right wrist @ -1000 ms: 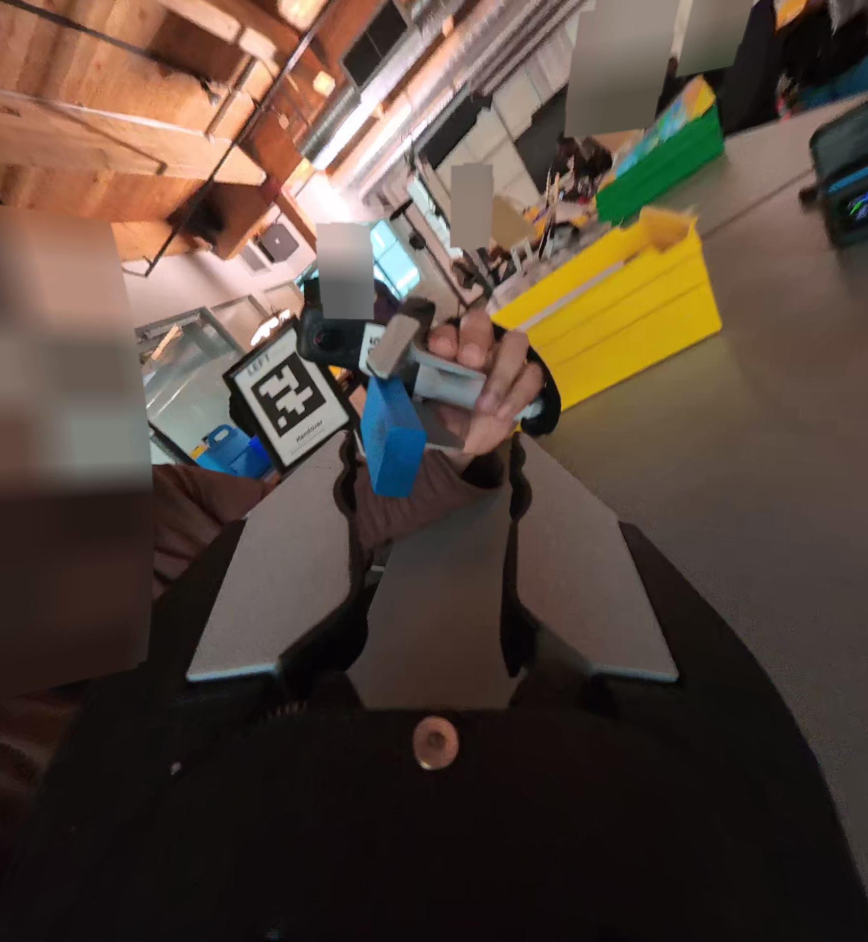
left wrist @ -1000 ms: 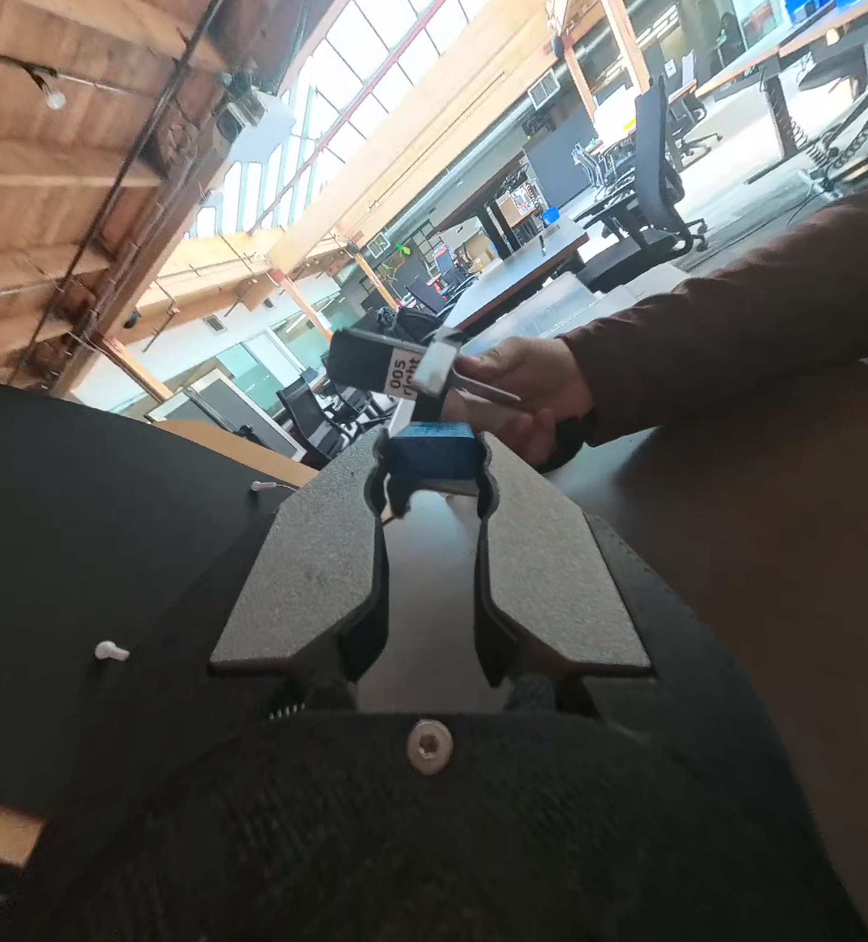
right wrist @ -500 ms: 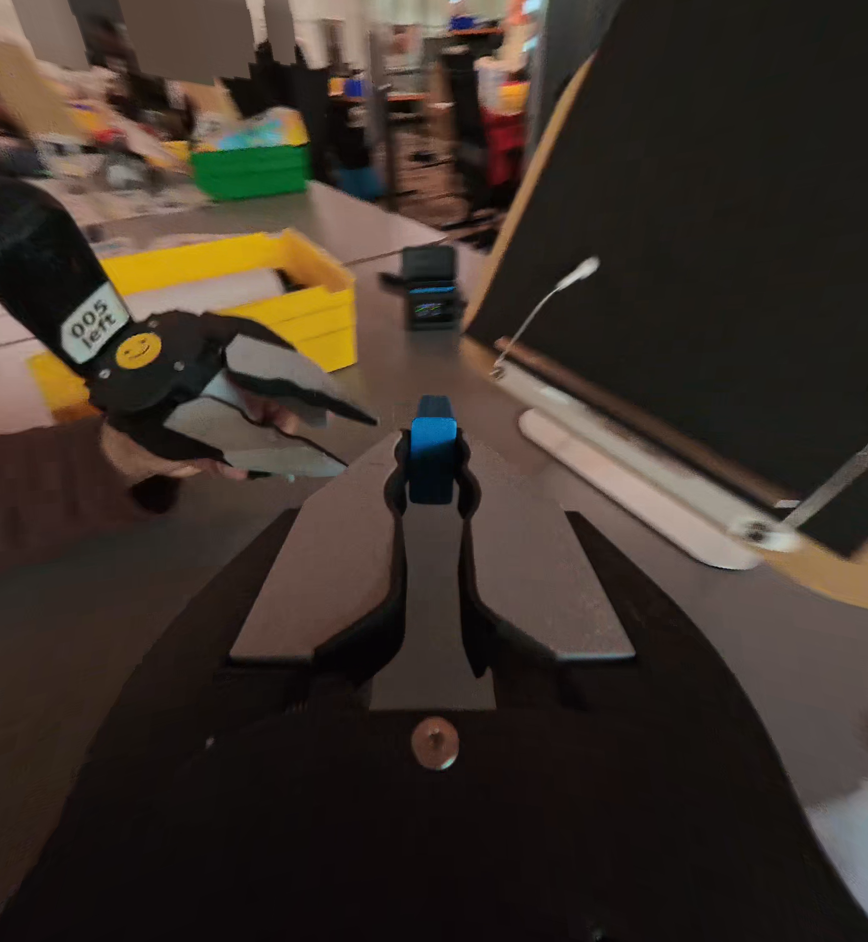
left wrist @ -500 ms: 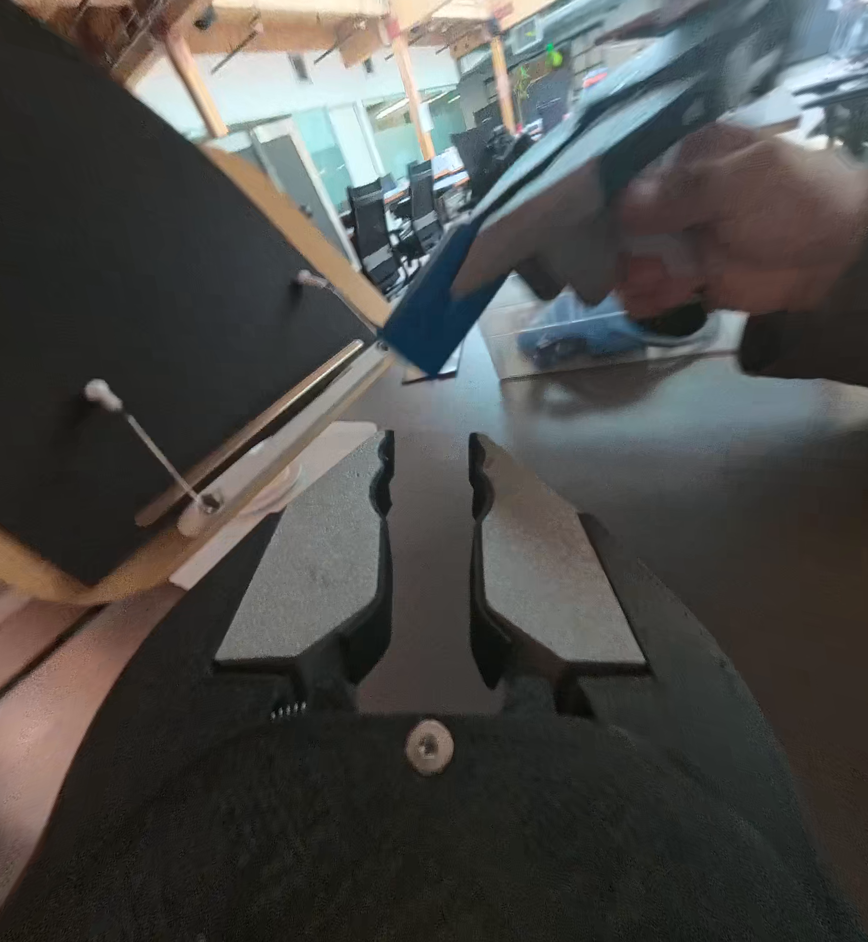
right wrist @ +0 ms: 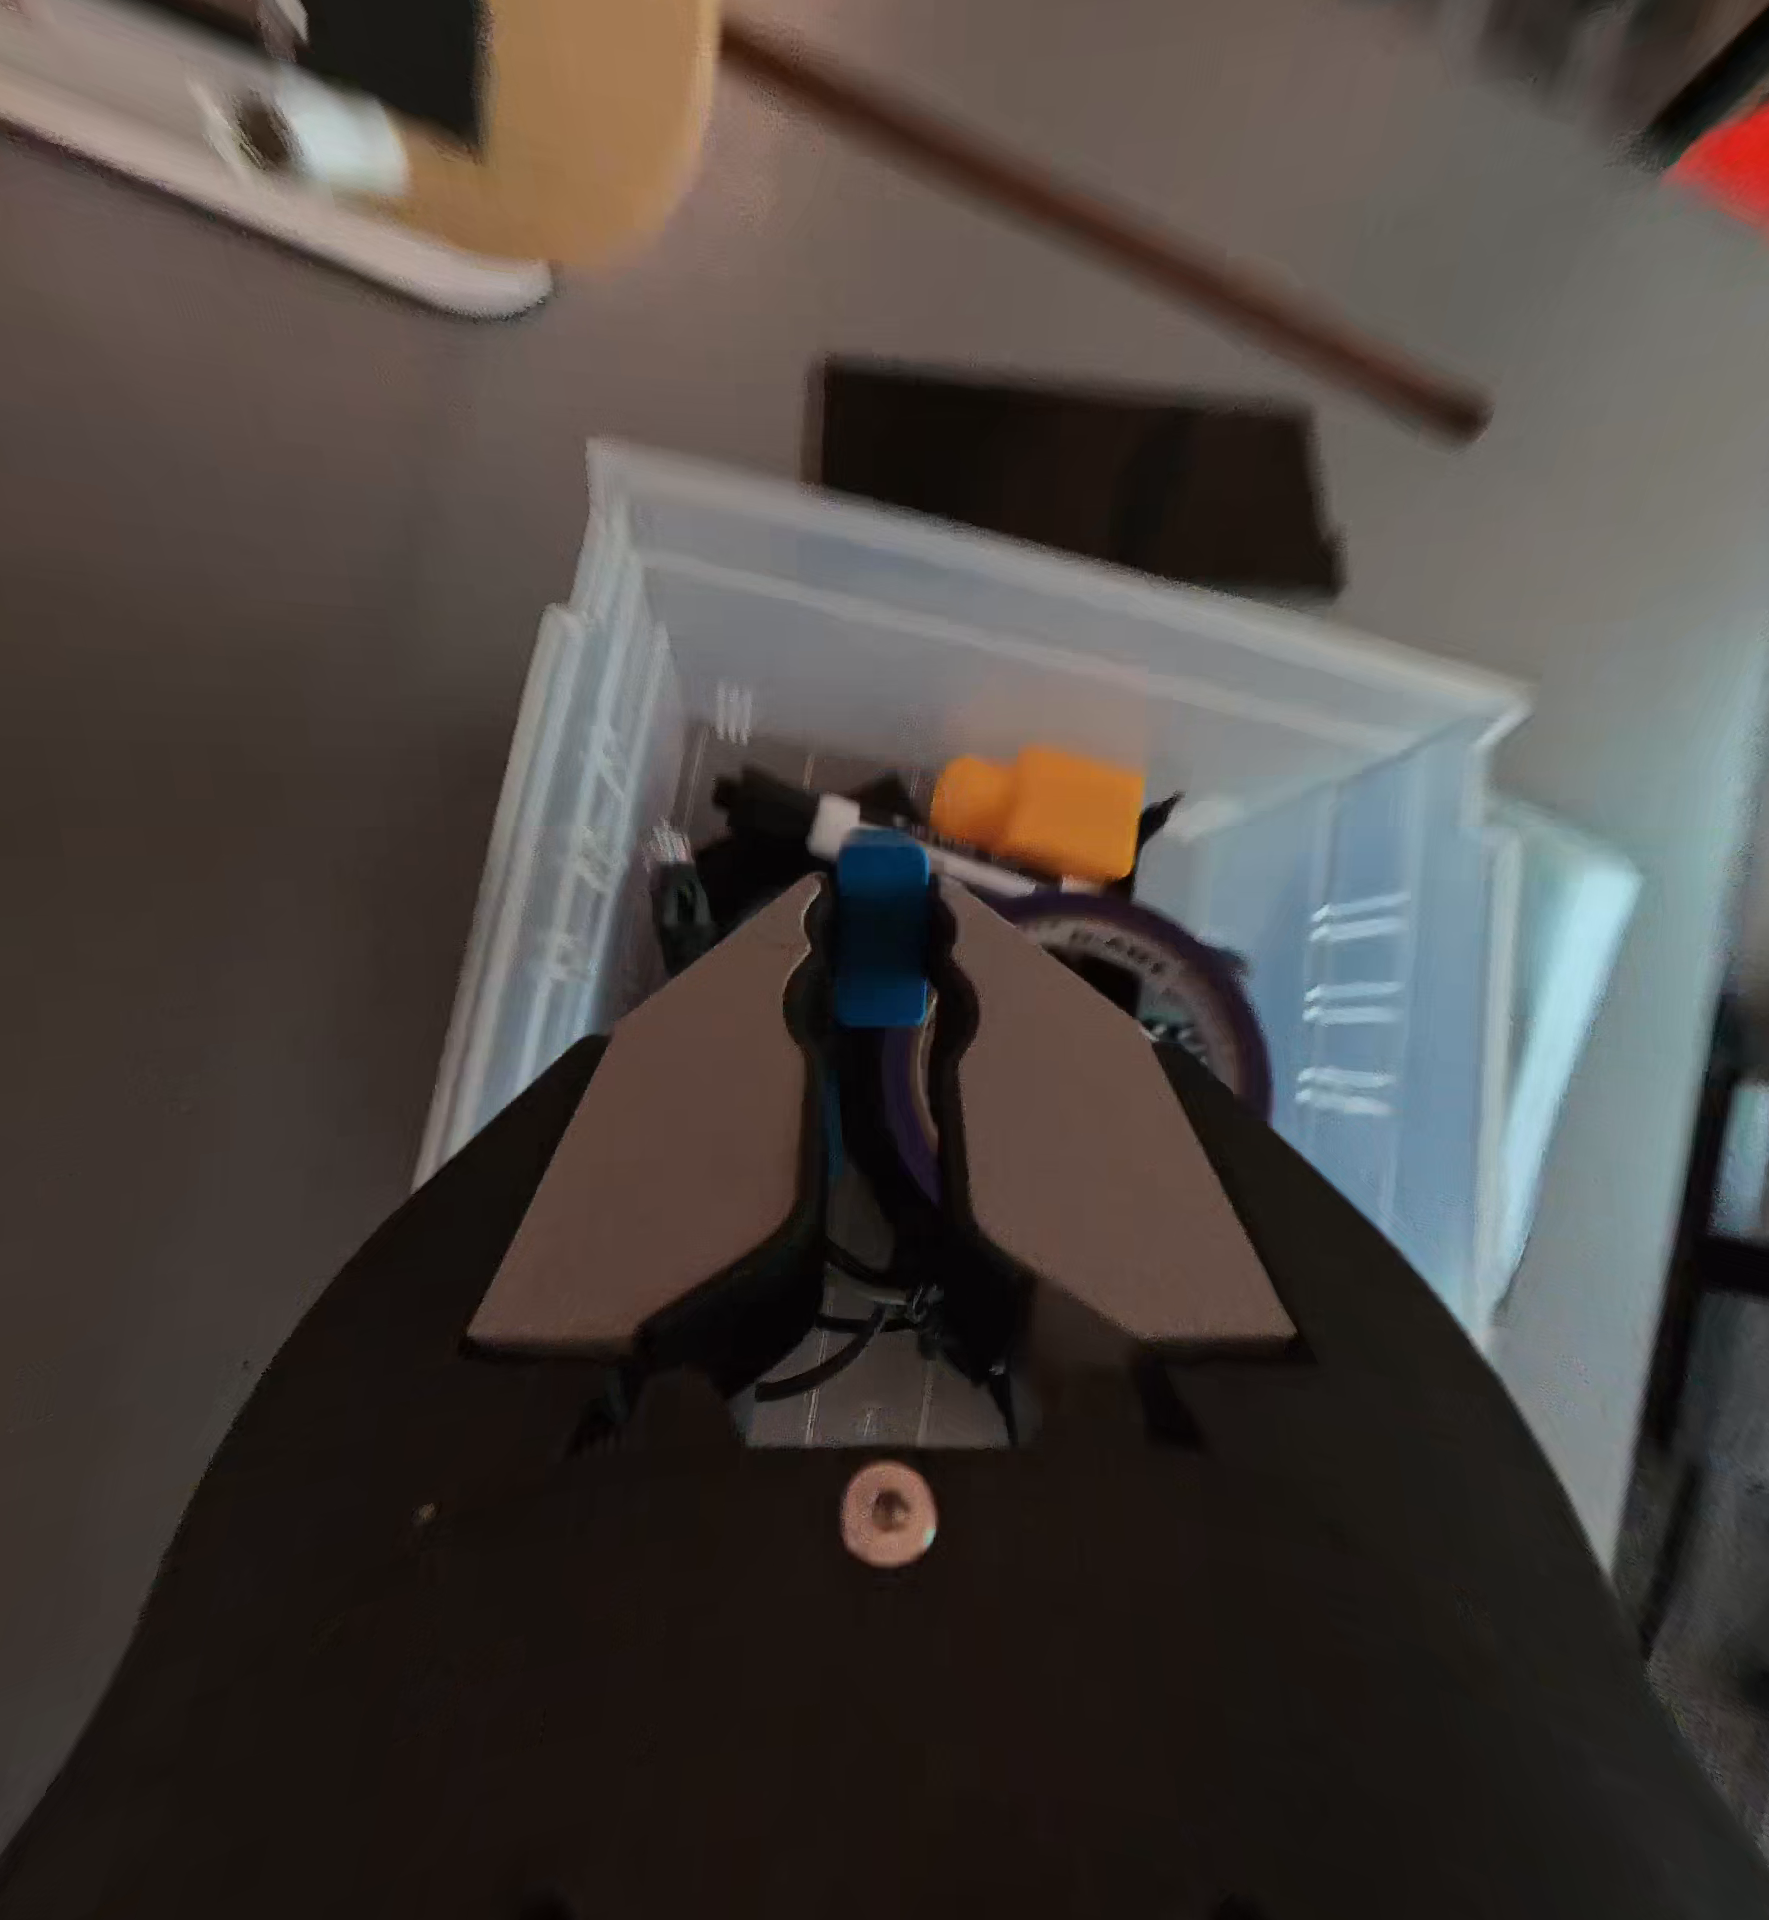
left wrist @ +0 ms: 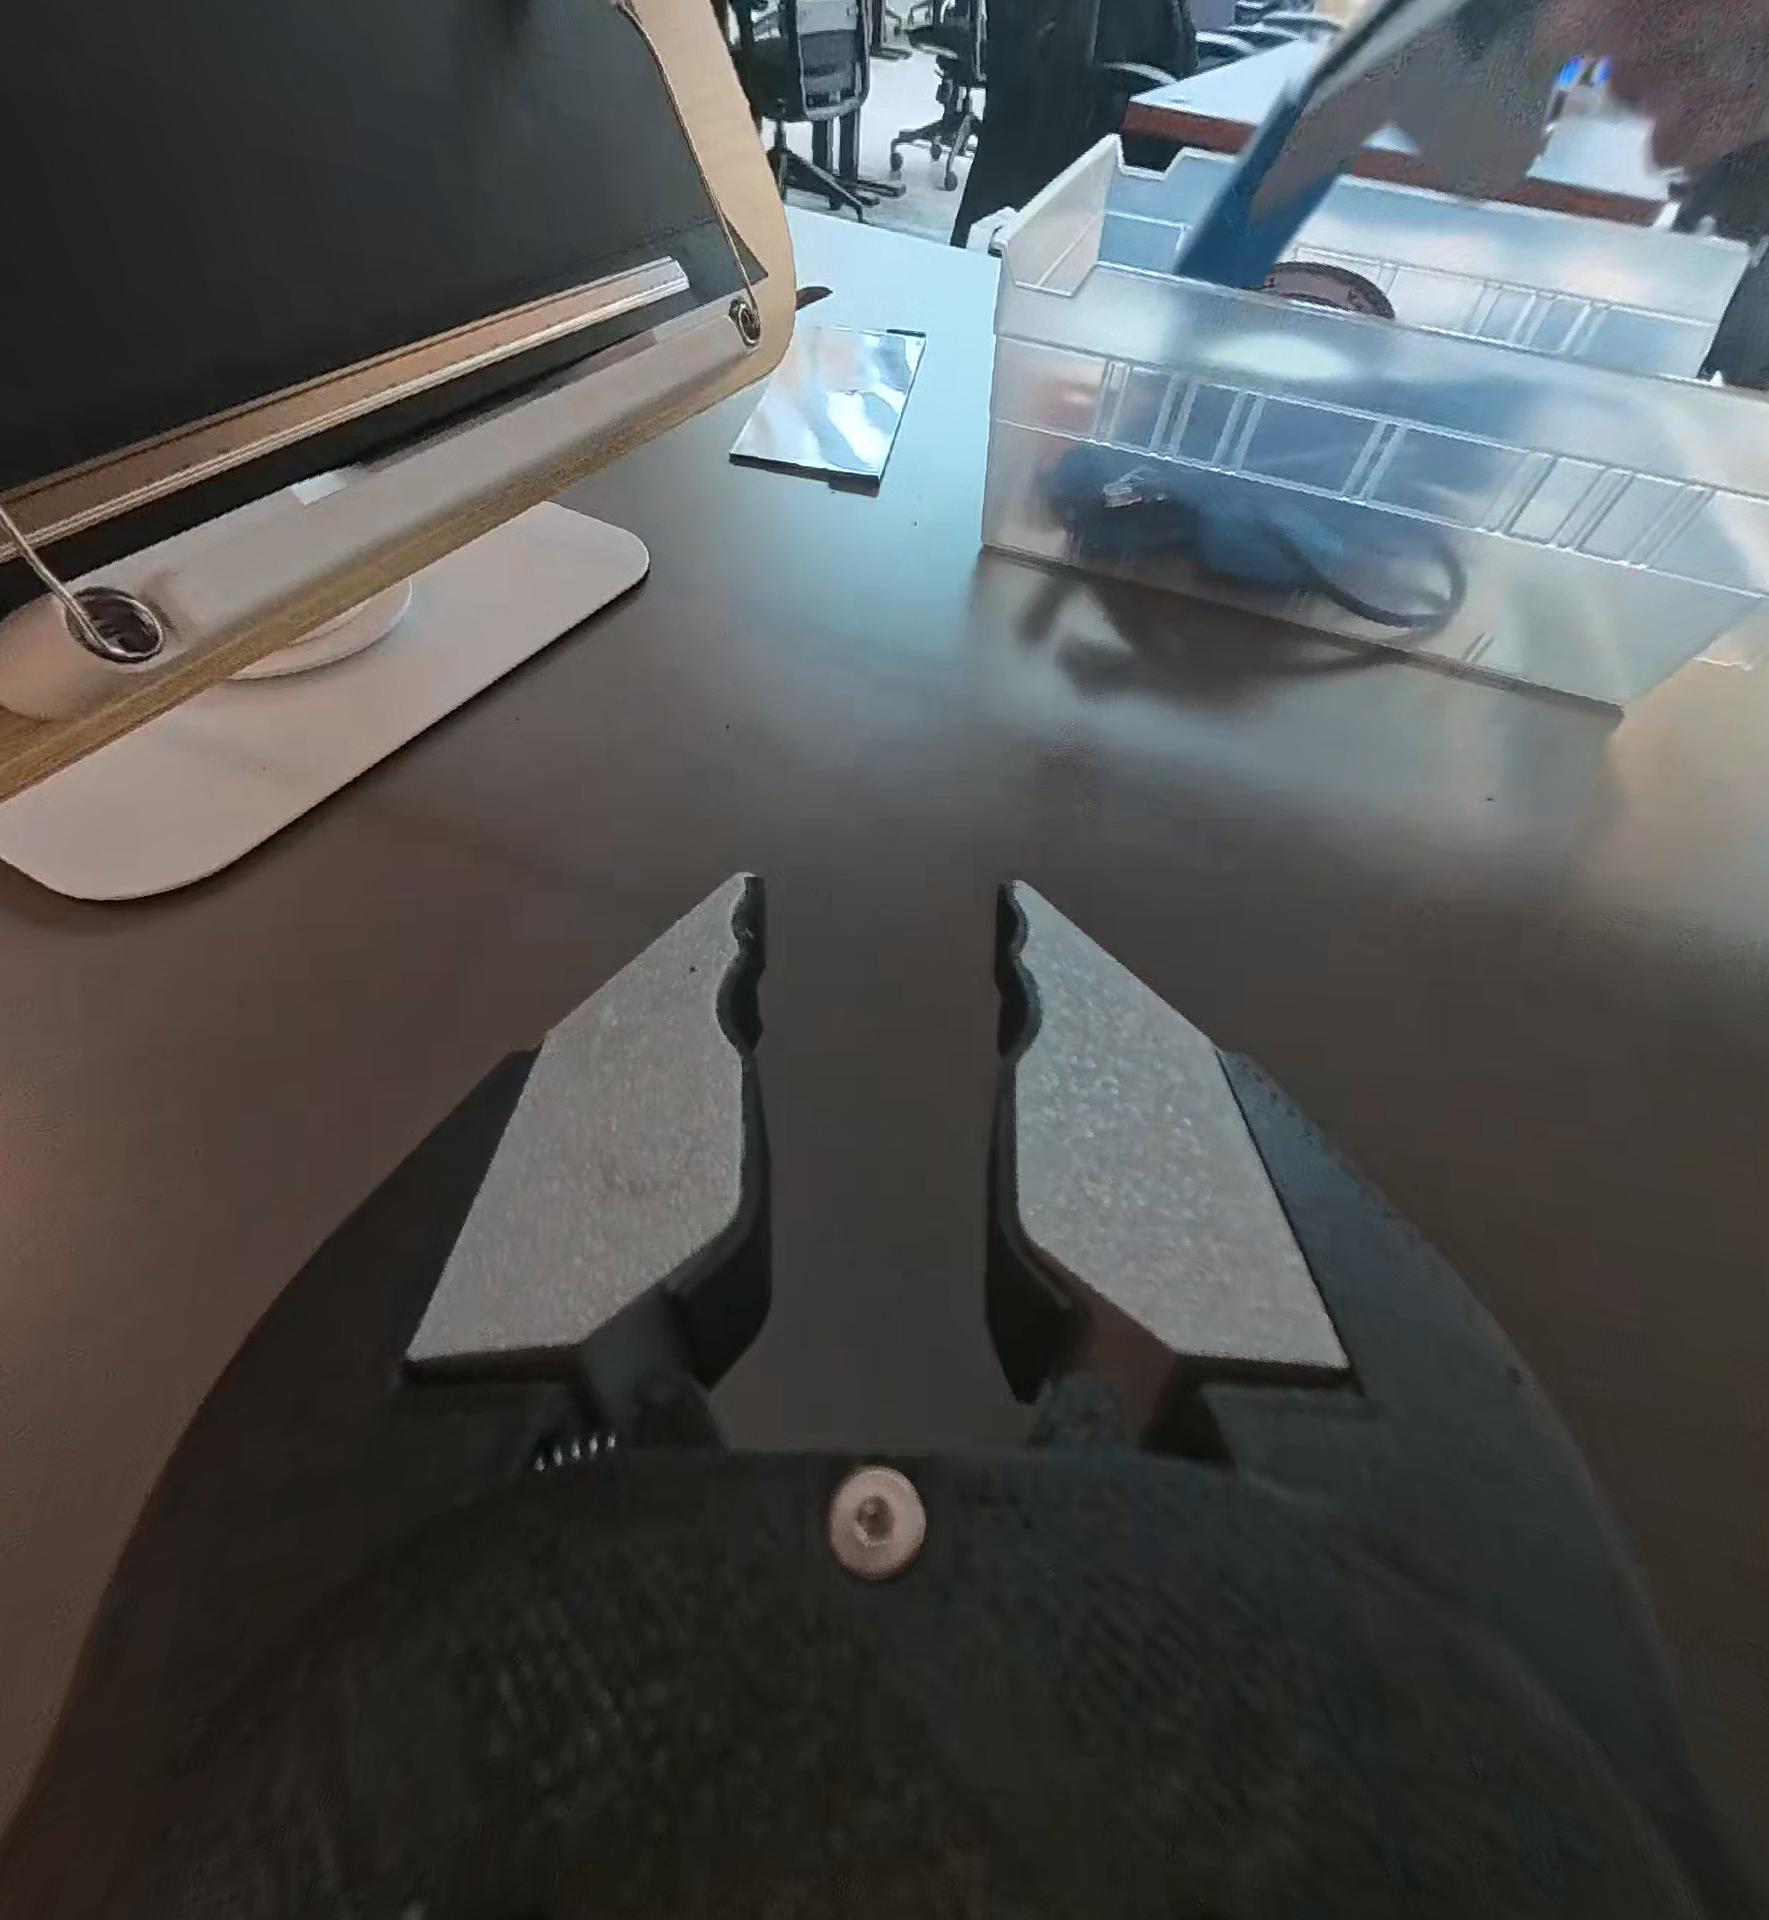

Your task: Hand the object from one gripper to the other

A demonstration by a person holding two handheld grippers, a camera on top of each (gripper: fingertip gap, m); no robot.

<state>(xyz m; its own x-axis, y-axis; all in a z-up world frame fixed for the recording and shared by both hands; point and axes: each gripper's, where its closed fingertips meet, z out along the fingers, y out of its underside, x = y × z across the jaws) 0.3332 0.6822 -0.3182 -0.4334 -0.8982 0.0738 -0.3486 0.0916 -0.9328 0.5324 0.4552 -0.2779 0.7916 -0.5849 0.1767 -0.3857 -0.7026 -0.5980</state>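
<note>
My right gripper is shut on a small blue block and holds it above a clear plastic bin, pointing down into it. In the left wrist view the blue block shows blurred at the top right, held over the same bin by the right gripper. My left gripper is open and empty, low over the dark table, well short of the bin.
The bin holds an orange piece, a purple ring, a marker and dark cables. A board on a white stand is at the left. A flat shiny card lies beside the bin. A black flat item lies beyond it.
The blue block passed from the left gripper to the right. The right gripper carried it over the clear bin and tipped down. The left gripper lowered toward the table and opened wider.
</note>
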